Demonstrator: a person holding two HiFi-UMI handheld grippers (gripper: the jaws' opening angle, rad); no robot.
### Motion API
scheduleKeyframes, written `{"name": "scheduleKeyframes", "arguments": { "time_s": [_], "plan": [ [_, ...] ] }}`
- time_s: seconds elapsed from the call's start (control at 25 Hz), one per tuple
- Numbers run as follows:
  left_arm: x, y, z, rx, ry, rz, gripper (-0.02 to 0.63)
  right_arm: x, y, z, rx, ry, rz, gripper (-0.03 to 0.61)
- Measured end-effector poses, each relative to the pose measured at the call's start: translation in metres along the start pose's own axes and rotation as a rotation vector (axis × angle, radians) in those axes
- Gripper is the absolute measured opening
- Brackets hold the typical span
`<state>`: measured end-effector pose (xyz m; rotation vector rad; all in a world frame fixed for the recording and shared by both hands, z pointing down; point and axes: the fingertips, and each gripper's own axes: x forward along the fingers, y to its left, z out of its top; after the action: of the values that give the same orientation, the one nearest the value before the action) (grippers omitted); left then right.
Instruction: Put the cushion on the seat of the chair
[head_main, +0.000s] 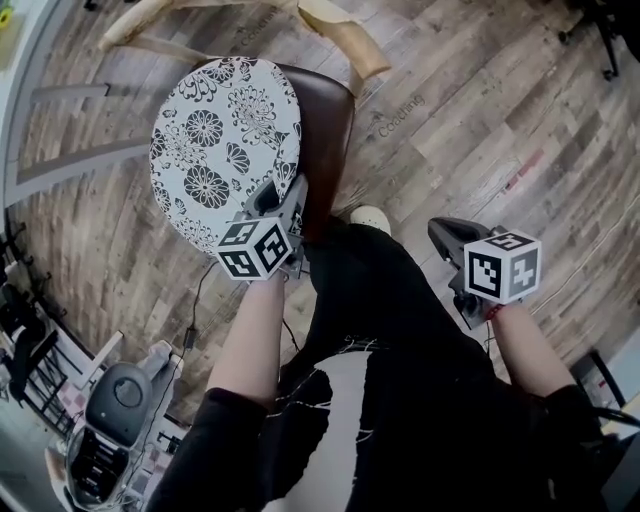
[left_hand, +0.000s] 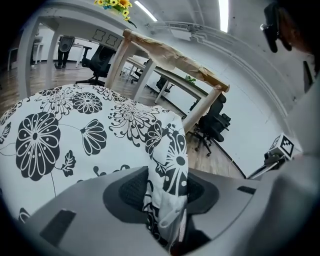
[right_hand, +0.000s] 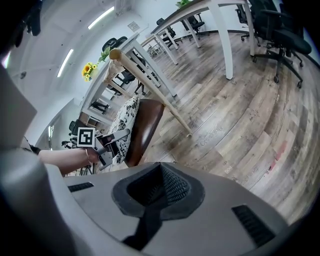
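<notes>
The round white cushion with black flower print leans tilted over the brown chair seat, its near edge raised. My left gripper is at that near right edge. In the left gripper view the cushion's folded edge hangs between the jaws of my left gripper, with dark pad showing on either side; the jaws stand open and do not pinch it. My right gripper hangs off to the right above the floor, away from the chair. Its jaws are shut on nothing. From there I see cushion, seat and left gripper.
A pale wooden table leg slants just behind the chair. The person's black-trousered legs and a light shoe stand right in front of the seat. A grey machine with cables sits at lower left. Black office chairs stand farther off.
</notes>
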<state>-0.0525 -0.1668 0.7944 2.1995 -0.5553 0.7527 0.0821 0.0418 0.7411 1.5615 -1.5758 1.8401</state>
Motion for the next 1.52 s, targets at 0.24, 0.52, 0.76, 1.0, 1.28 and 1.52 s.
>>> {"name": "scheduleKeyframes", "arguments": {
  "time_s": [0.24, 0.52, 0.76, 1.0, 1.28, 1.52],
  "plan": [
    [0.004, -0.004, -0.002, 0.005, 0.033, -0.033, 0.198, -0.004, 0.0, -0.006, 0.022, 0.007, -0.015, 0.015],
    [0.004, -0.017, -0.004, 0.014, 0.085, -0.133, 0.298, -0.008, 0.011, -0.007, 0.035, 0.013, -0.017, 0.015],
    [0.007, -0.023, -0.005, 0.025, 0.131, -0.175, 0.331, -0.008, 0.016, -0.001, 0.034, 0.001, -0.013, 0.015],
    [0.006, -0.023, 0.001, 0.035, 0.132, -0.175, 0.34, -0.007, 0.022, 0.003, 0.038, -0.006, -0.012, 0.015],
    [-0.008, -0.04, 0.017, 0.051, 0.118, -0.192, 0.353, -0.021, 0.036, 0.005, 0.05, -0.01, -0.009, 0.015],
    [-0.039, -0.055, 0.052, 0.051, 0.036, -0.217, 0.345, -0.041, 0.063, 0.022, 0.013, -0.031, 0.004, 0.015]
  ]
}}
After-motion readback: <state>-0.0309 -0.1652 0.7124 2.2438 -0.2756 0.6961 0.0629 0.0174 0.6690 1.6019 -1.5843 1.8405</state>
